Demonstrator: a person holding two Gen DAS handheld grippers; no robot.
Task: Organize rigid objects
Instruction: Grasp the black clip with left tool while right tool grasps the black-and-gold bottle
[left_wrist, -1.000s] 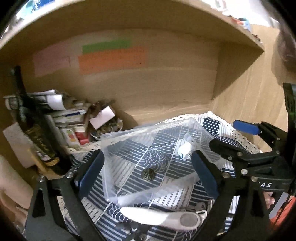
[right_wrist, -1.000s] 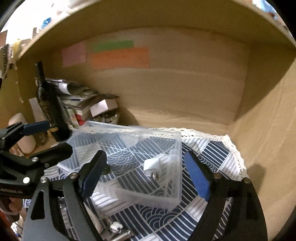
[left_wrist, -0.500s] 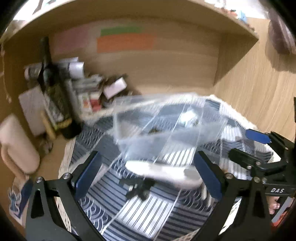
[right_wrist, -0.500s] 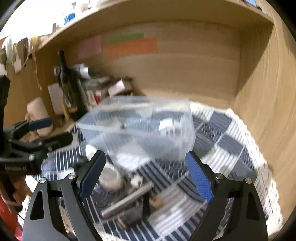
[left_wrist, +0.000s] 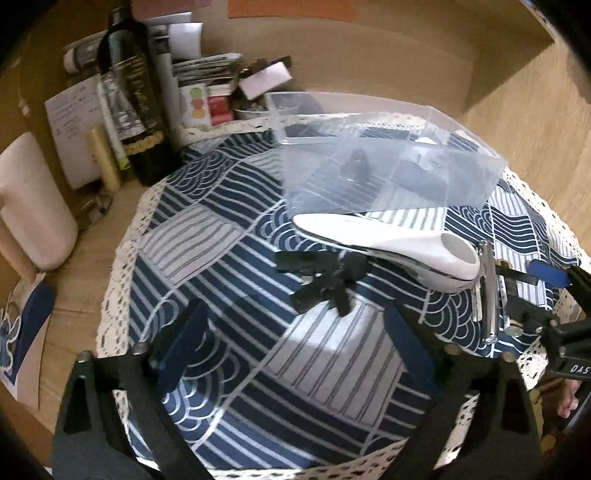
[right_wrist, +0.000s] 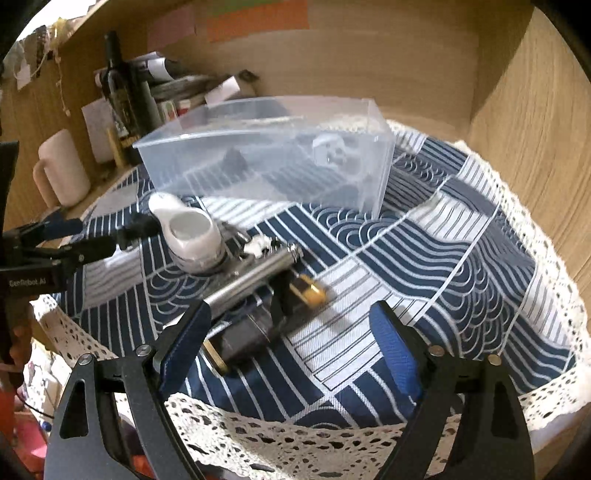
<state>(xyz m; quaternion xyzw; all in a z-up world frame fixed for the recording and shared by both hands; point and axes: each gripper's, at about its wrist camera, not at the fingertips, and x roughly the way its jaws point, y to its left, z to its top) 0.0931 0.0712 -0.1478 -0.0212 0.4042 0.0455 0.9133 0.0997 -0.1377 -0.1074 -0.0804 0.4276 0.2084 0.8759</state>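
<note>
A clear plastic box (left_wrist: 388, 162) (right_wrist: 266, 155) stands on the blue patterned cloth (left_wrist: 229, 280); a small dark piece and a white plug (right_wrist: 328, 149) lie inside it. In front of it lie a white handled tool (left_wrist: 388, 240) (right_wrist: 188, 229), a black bow-like piece (left_wrist: 325, 277), a metal cylinder (right_wrist: 251, 280), a brass-tipped part (right_wrist: 310, 291) and a dark block (right_wrist: 243, 339). My left gripper (left_wrist: 295, 343) is open and empty above the cloth, short of the black piece. My right gripper (right_wrist: 291, 343) is open and empty, with the dark block beside its left finger.
A dark bottle (left_wrist: 136, 92), stacked papers and small boxes (left_wrist: 207, 85) crowd the back left of the wooden alcove. A pale mug (left_wrist: 29, 206) (right_wrist: 62, 173) stands at the left. Wooden walls (right_wrist: 535, 122) close the right side and back. The cloth has a lace edge (right_wrist: 295, 435).
Both grippers have pulled back and up from the clear box, which now sits farther away. The loose items in front of the box have come into view.
</note>
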